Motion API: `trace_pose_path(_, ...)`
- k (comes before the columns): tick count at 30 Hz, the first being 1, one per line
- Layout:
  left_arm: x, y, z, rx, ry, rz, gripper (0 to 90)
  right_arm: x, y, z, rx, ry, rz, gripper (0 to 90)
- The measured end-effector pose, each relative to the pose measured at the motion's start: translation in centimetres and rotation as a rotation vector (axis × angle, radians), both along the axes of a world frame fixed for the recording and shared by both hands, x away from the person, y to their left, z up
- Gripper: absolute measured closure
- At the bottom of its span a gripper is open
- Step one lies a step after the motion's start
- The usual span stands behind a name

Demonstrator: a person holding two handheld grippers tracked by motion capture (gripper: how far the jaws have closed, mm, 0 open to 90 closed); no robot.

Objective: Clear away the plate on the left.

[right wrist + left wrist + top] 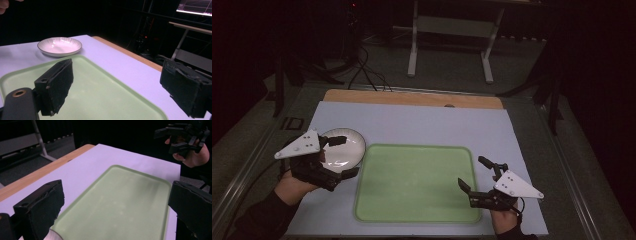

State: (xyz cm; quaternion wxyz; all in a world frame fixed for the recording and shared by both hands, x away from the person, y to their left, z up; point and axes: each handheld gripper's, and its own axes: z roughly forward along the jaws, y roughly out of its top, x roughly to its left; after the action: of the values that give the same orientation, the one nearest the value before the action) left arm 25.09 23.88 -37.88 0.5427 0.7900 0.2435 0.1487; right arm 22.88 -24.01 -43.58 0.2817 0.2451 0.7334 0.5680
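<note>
Over the table in the high view, the left gripper (pixel 341 156) hangs with jaws spread wide and empty above the round white ceramic plate (pixel 354 150), just left of the flat rectangular green plastic tray (pixel 418 182); the right gripper (pixel 476 175), also open and empty, is well apart. In the left gripper view, the tray (pixel 117 205) stretches ahead between the jaws. In the right gripper view, the plate (pixel 60 46) lies far beyond the fingers, so the left hand is likely nearer.

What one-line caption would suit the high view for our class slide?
Two hand-held grippers, left gripper over a white plate, right gripper open beside an empty green tray.
</note>
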Motion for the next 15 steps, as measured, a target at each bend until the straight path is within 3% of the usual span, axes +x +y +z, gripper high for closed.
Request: trace_pose_path(15,0.9,3.0,0.4,0.01,0.023,0.116,0.1,0.0,0.1,0.0,0.0,-0.003,0.004,11.3)
